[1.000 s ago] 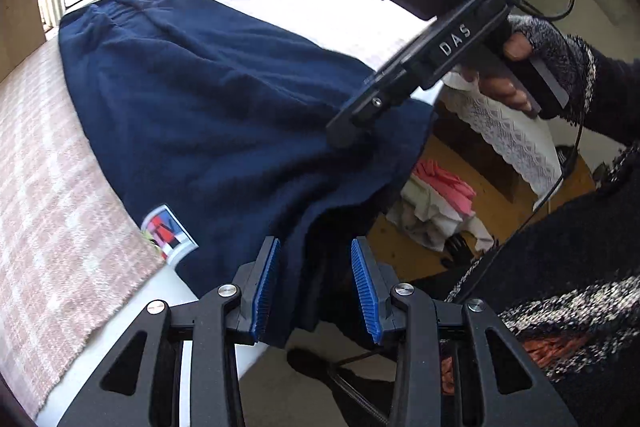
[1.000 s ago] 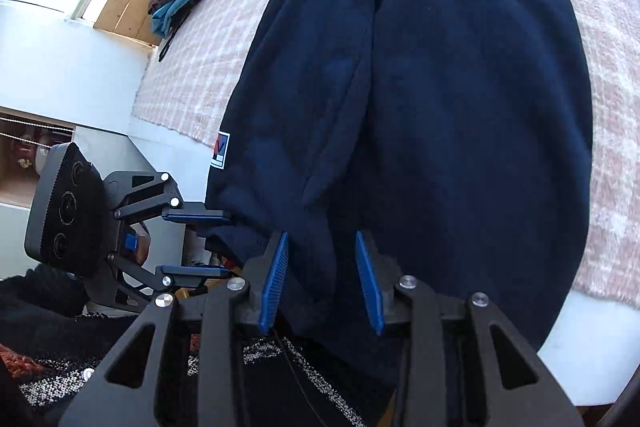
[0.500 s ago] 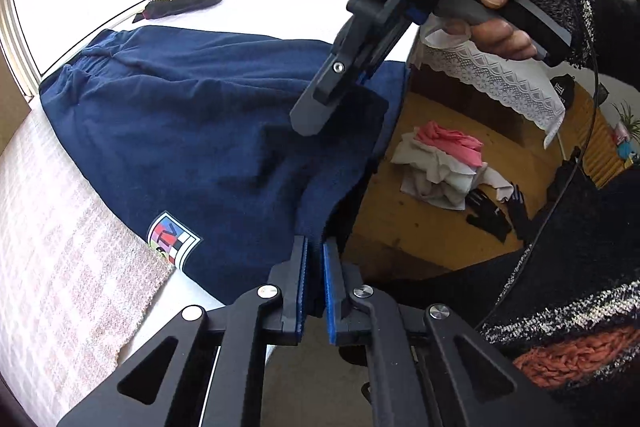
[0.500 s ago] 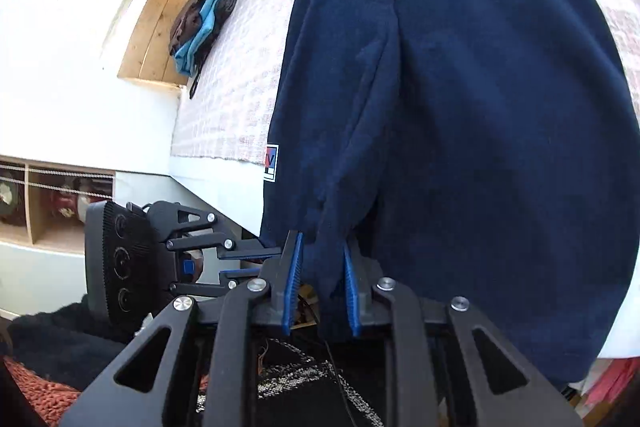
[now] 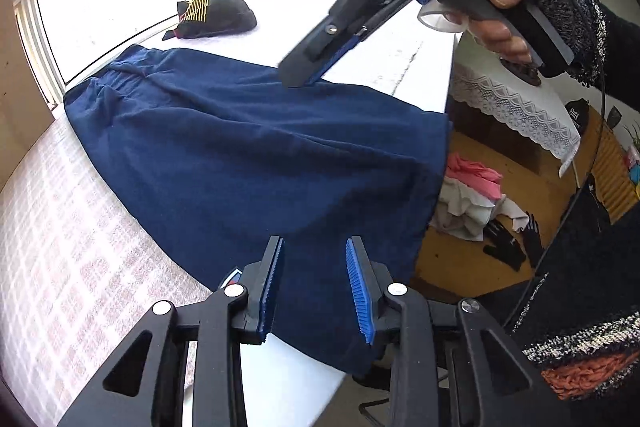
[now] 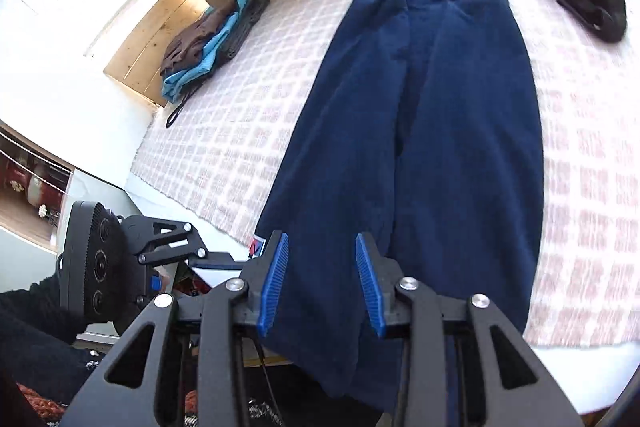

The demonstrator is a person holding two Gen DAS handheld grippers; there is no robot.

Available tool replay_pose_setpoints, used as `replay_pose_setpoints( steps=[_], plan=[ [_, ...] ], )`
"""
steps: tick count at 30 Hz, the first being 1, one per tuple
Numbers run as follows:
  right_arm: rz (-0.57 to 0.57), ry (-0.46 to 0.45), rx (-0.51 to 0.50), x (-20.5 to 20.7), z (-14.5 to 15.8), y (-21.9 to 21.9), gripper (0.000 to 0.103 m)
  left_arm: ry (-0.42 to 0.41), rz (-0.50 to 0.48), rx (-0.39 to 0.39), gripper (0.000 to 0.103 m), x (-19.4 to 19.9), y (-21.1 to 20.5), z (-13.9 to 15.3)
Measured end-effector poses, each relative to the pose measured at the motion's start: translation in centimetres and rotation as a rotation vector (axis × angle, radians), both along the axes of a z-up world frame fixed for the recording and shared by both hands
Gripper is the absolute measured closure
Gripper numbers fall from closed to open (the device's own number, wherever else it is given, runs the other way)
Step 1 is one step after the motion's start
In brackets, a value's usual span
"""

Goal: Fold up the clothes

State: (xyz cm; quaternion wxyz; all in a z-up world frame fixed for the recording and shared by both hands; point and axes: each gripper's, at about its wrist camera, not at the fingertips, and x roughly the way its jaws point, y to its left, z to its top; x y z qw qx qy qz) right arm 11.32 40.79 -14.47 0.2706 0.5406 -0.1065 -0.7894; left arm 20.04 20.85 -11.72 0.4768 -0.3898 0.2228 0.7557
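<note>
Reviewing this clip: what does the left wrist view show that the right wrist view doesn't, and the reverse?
Only the left wrist view shows the pile of clothes on the wooden floor and the lace-edged cloth. Only the right wrist view shows the brown and blue clothes stack by the wooden panel. Both show the navy garment on the checked cover, the black and yellow item, and open grippers.

Both wrist views low at bed [image 5: 80, 267] edge, facing across; share navy garment [image 6: 440, 147].
</note>
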Motion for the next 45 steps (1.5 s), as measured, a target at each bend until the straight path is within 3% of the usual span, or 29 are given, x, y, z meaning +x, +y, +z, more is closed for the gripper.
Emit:
replay_pose_setpoints(
  steps=[1, 3, 5, 7, 9, 12, 15, 20, 25, 29, 32, 39, 41, 44, 45],
  plan=[
    [0.018, 0.022, 0.024, -1.2, -0.4, -0.8, 0.07, -0.012, 0.006, -0.017, 0.073, -0.4, 0.2, -0.5],
    [0.081, 0.021, 0.13, -2.8, -2.1, -3.2, 0.092, -0.04, 0.002, -0.064, 0.073, -0.7, 0.5, -1.8],
    [0.151, -0.013, 0.271, -3.5, -4.1, -5.9, 0.095, -0.052, -0.011, -0.083, 0.073, 0.1, 0.3, -2.4],
    [0.219, 0.018, 0.327, -1.9, -4.7, -6.2, 0.095, -0.093, -0.043, -0.094, 0.07, 0.8, -0.1, -2.3],
    [0.315, -0.059, 0.361, -1.1, -4.5, -6.2, 0.095, -0.117, -0.034, -0.077, 0.07, 0.4, -0.2, -0.8],
    [0.332, -0.062, 0.259, -3.2, -1.1, -4.6, 0.095, -0.062, -0.001, -0.036, 0.068, -1.3, 1.0, 2.2],
    [0.281, 0.071, 0.279, -9.5, 2.8, -2.8, 0.095, -0.008, 0.063, 0.013, 0.067, -5.3, 4.1, 3.7],
    [0.178, 0.2, 0.341, -23.8, 4.7, -2.1, 0.095, -0.01, 0.141, -0.068, 0.068, -11.0, 8.5, 0.3],
    [0.205, 0.169, 0.338, -34.8, 1.1, -5.5, 0.096, -0.088, 0.119, -0.116, 0.068, -11.6, 9.9, -2.7],
    [0.263, 0.143, 0.328, -38.6, -2.5, -7.8, 0.096, -0.072, 0.064, -0.124, 0.048, -10.3, 10.8, -3.3],
    [0.29, 0.098, 0.368, -40.3, -4.5, -8.3, 0.101, -0.098, 0.063, -0.099, 0.046, -10.6, 10.8, -3.3],
    [0.183, 0.138, 0.251, -46.2, -1.7, -5.6, 0.1, -0.139, 0.074, -0.072, 0.046, -11.3, 10.7, -3.2],
    [0.198, 0.141, 0.283, -47.7, -2.5, -6.8, 0.1, -0.157, 0.078, -0.054, 0.046, -11.5, 10.4, -3.2],
    [0.181, 0.159, 0.412, -49.7, -4.4, -8.0, 0.101, -0.165, 0.084, -0.045, 0.046, -11.7, 10.4, -3.2],
    [0.172, 0.154, 0.408, -50.3, -4.6, -8.0, 0.101, -0.163, 0.088, -0.043, 0.046, -11.8, 10.4, -3.2]
  ],
)
